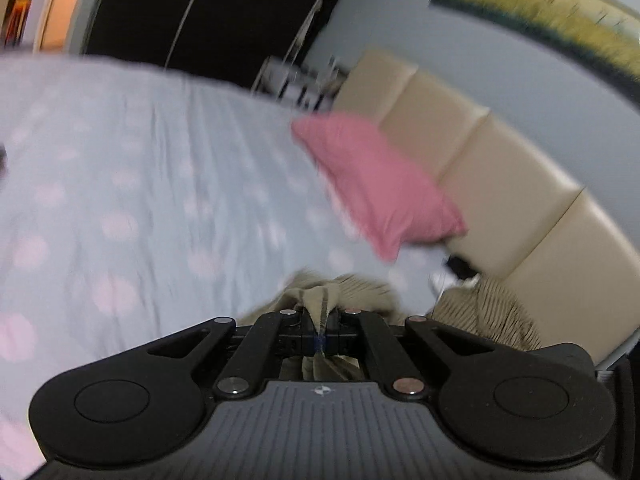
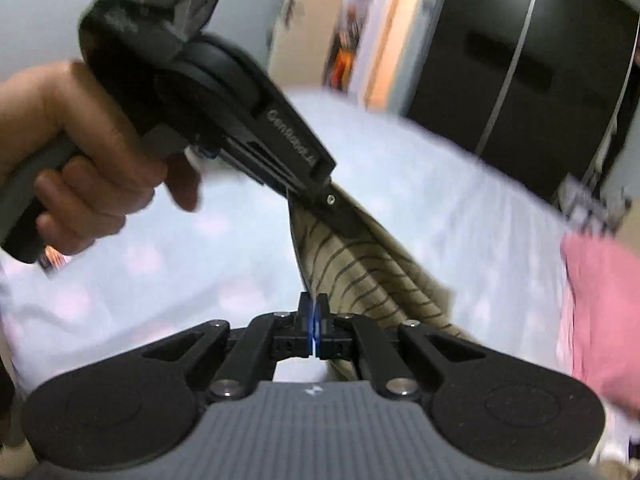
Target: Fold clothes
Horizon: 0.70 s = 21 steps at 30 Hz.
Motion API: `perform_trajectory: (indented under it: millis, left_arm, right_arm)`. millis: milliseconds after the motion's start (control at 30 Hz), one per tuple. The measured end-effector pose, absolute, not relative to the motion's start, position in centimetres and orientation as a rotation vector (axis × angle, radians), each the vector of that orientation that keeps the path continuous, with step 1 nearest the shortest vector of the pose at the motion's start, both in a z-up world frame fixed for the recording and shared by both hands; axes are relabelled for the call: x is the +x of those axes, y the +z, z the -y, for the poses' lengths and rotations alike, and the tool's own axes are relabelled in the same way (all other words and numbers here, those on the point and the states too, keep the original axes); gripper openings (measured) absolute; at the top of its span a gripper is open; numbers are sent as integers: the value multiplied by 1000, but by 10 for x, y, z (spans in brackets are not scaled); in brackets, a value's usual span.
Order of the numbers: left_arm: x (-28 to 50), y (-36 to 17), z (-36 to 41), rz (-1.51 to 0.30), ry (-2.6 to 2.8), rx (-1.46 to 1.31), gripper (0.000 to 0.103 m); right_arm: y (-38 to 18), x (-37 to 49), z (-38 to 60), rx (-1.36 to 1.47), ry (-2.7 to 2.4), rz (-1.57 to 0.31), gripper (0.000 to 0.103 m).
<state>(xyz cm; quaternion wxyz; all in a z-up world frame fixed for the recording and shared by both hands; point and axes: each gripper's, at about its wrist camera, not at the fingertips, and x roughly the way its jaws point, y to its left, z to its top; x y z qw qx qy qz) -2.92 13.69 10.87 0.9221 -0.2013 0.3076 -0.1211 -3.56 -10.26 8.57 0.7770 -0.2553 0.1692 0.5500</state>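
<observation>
A tan garment with thin dark stripes [image 2: 360, 276] hangs taut between both grippers above the bed. In the right wrist view a hand [image 2: 88, 160] holds my left gripper [image 2: 344, 216] at upper left, shut on the garment's upper edge. My right gripper [image 2: 314, 308] sits lower, its fingers closed together with the cloth's edge running into them. The left wrist view shows my left gripper [image 1: 320, 316] pinching a bunched fold of the garment [image 1: 488, 312], the rest of it drooping to the right.
The bed sheet [image 1: 140, 184] is pale blue with pink dots. A pink pillow [image 1: 376, 184] leans at the beige padded headboard [image 1: 500, 184]. A dark wardrobe [image 2: 520, 72] stands beyond the bed. The pink pillow [image 2: 600, 312] is at the right edge.
</observation>
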Motion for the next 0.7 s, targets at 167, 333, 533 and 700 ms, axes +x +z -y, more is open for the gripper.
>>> perform_trajectory:
  millis: [167,333,533,700]
  left_arm:
    - [-76,164,-162,-498,-239,-353,0]
    - [-122,213,-177,-358,-243,-322,0]
    - [-140,232,-180,-293,-267,-290,0]
    - [-117,192,-180,-428,-253,-277,1]
  right_arm:
    - [131,-82,93,-472,1297,-204,1]
    - [163,-111,88,-380,1369,-73,1]
    - [190,-109,102,-262,1417,45,1]
    - [145,-76,89,-360,1332,-128,1]
